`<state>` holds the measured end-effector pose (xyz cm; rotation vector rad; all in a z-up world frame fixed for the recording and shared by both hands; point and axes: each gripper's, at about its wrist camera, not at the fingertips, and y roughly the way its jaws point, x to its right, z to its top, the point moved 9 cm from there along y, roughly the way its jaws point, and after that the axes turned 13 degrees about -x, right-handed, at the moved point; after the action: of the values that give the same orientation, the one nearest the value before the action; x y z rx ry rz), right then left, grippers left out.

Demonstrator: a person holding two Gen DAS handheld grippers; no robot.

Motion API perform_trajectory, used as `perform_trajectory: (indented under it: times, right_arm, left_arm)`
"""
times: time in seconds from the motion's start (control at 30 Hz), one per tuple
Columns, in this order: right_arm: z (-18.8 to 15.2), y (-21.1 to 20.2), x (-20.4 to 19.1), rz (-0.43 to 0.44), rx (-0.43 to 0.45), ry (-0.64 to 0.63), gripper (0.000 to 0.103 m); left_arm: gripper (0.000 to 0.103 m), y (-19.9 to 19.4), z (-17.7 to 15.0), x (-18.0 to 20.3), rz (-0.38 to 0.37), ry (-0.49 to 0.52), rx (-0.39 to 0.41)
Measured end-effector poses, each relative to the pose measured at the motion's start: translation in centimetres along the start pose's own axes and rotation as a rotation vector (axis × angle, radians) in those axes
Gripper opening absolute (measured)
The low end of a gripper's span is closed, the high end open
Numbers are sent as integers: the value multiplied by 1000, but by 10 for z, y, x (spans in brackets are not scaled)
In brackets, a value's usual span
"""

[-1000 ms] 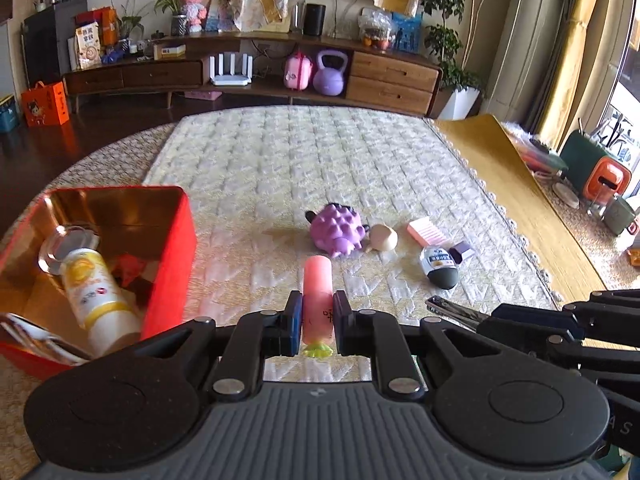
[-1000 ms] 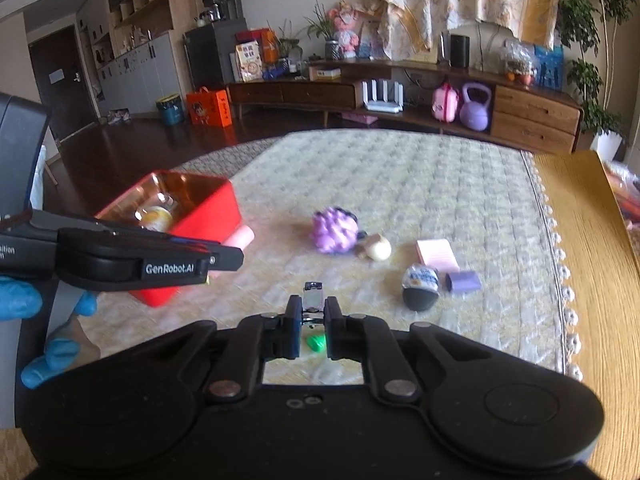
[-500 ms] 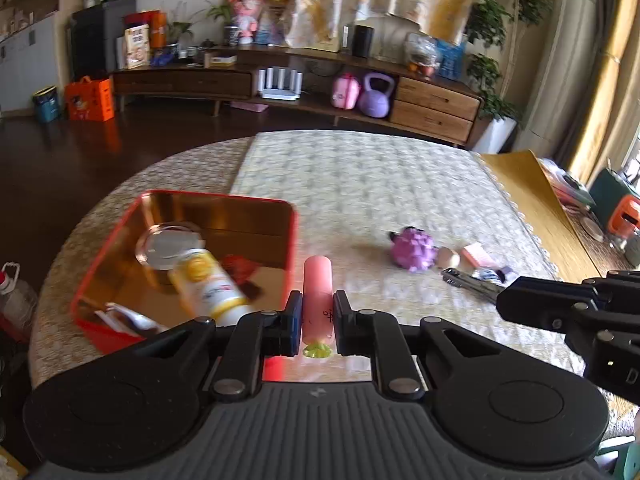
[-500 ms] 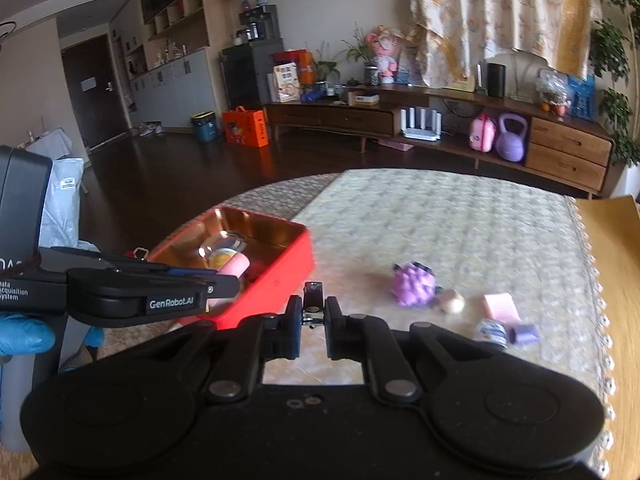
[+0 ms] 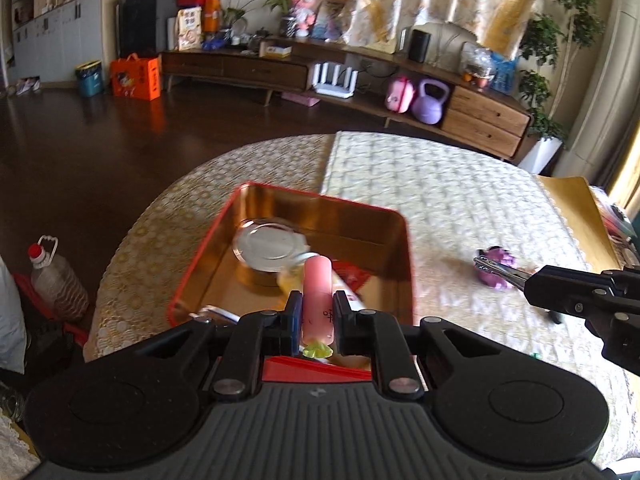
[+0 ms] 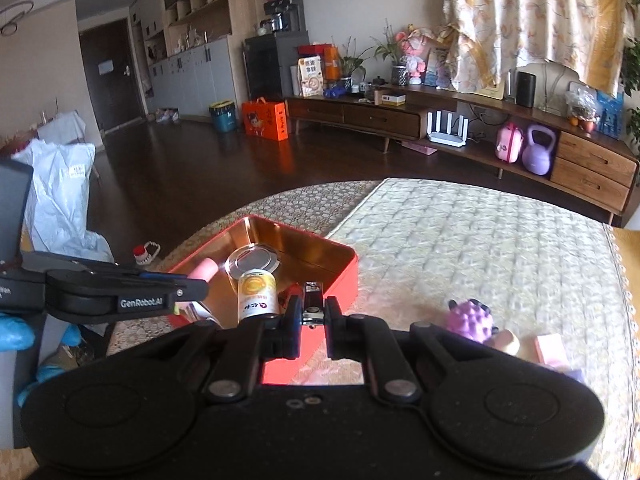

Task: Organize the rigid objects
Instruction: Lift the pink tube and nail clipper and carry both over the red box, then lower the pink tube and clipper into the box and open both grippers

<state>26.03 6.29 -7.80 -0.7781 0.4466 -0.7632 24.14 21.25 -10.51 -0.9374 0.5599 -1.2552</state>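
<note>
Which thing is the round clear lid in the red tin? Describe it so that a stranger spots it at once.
Start at the red metal tin with the gold inside, on the patterned tablecloth at the table's edge. On its floor, toward the far wall, lies a round clear lid with a silvery disc centre. It is flat and see-through, unlike the yellow-labelled white bottle beside it.

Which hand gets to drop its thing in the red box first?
Probably the left. Its gripper holds the pink tube right over the red box. The right gripper, shut on a nail clipper, is only at the box's near edge.
</note>
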Motion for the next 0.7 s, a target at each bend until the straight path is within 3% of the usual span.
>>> perform_trajectory:
  times: [0.4,0.7]
  right_arm:
    - [19,65,-25,-14,-77,-82,10]
    - [27,103,-26,-35,-128,-114,10]
  left_arm:
    - [16,44,14,-38,34,-68,-91]
    - [16,66,20,-40,55,-68,-126]
